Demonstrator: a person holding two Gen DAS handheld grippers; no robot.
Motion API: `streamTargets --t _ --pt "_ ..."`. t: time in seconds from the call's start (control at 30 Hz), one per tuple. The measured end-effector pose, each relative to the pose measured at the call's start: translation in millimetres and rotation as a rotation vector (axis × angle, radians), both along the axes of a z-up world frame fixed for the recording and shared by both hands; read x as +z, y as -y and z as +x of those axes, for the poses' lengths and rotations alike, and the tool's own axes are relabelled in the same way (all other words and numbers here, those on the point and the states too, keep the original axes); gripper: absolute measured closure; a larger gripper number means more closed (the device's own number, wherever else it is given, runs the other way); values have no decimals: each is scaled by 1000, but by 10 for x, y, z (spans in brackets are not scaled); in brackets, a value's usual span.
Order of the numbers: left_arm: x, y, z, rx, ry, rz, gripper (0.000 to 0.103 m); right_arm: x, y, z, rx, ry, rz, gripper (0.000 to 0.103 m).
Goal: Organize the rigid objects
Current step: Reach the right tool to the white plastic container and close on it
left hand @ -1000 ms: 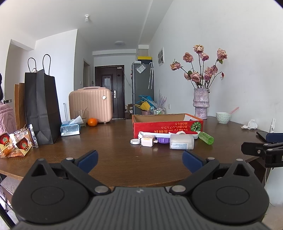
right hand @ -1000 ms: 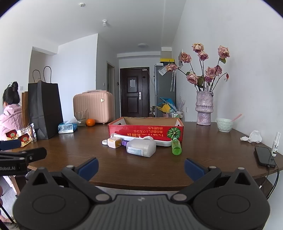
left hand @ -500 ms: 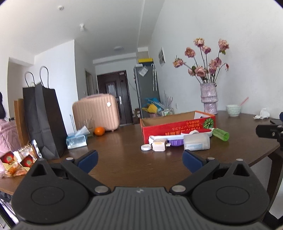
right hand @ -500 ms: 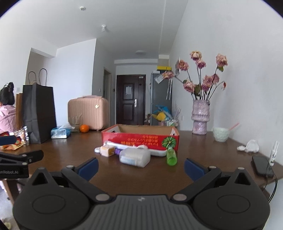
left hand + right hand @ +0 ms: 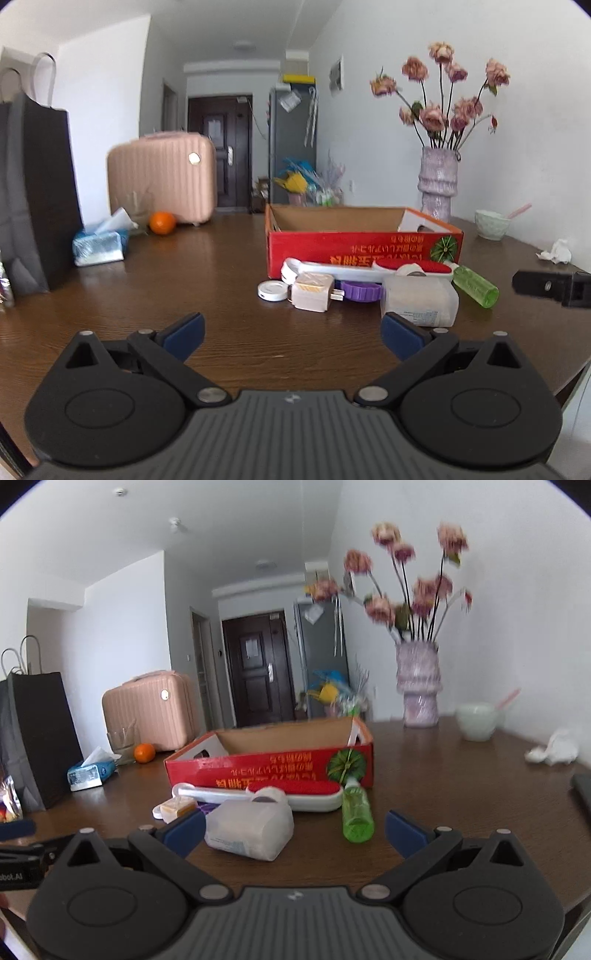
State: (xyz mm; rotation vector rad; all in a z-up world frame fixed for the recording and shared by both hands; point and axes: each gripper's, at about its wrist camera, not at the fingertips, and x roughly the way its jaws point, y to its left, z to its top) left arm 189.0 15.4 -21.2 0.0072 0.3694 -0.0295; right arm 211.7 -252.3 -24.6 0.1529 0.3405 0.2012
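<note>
- Our left tongs (image 5: 291,334) hang wide open over the dark wooden table (image 5: 184,295), the blue pads (image 5: 184,330) well apart with nothing between them.
- Our right tongs (image 5: 295,829) are just as wide open and grip nothing; the translucent plastic container (image 5: 249,827) lies on the table just beyond the gap, nearer the left pad.
- From the left wrist view we see the red cardboard box (image 5: 364,245) sitting open on the table, with no contents visible from here.
- A cluster of small things lies against the box's near side: a white round lid (image 5: 272,291), a cream power adapter (image 5: 311,297) beside it, a purple ring (image 5: 360,291) behind the adapter's prongs, and the translucent plastic container at the right.
- A long white lint brush with a red pad (image 5: 369,268) lies along the foot of the box, behind those small items.
- The green bottle (image 5: 474,287) lies on its side at the right end of the cluster, near the box's corner; in the right wrist view it points toward us.
- Farther left on the table we see a tissue pack (image 5: 99,245), an orange (image 5: 161,222) and a black paper bag (image 5: 37,192).
- A vase of dried roses (image 5: 437,181) and a pale bowl (image 5: 491,223) stand at the back right, and the tip of the right tongs shows at the left view's right edge.
</note>
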Motion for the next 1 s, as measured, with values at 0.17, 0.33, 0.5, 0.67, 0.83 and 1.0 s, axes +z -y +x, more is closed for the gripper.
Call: streamTargets --t 0.17,0.33,0.5,0.67,0.83,1.0 --pt "49 110 582 -81 -89 -66 0 -43 -45 423 71 -90 22 1" --pt "33 236 1038 -166 -145 -194 9 -55 -196 927 96 -193 48 35" --pt "-73 310 1358 -242 -224 -282 50 -182 -229 1213 117 -255 106 52" --pt "-193 350 1429 -303 -312 -392 68 -273 -122 1323 157 -295 227 67" --pt "-176 379 1114 -307 -349 -419 70 -258 -44 1128 162 -299 239 74" --pt "-133 342 697 -282 -354 -440 72 -262 59 779 197 -317 285 79"
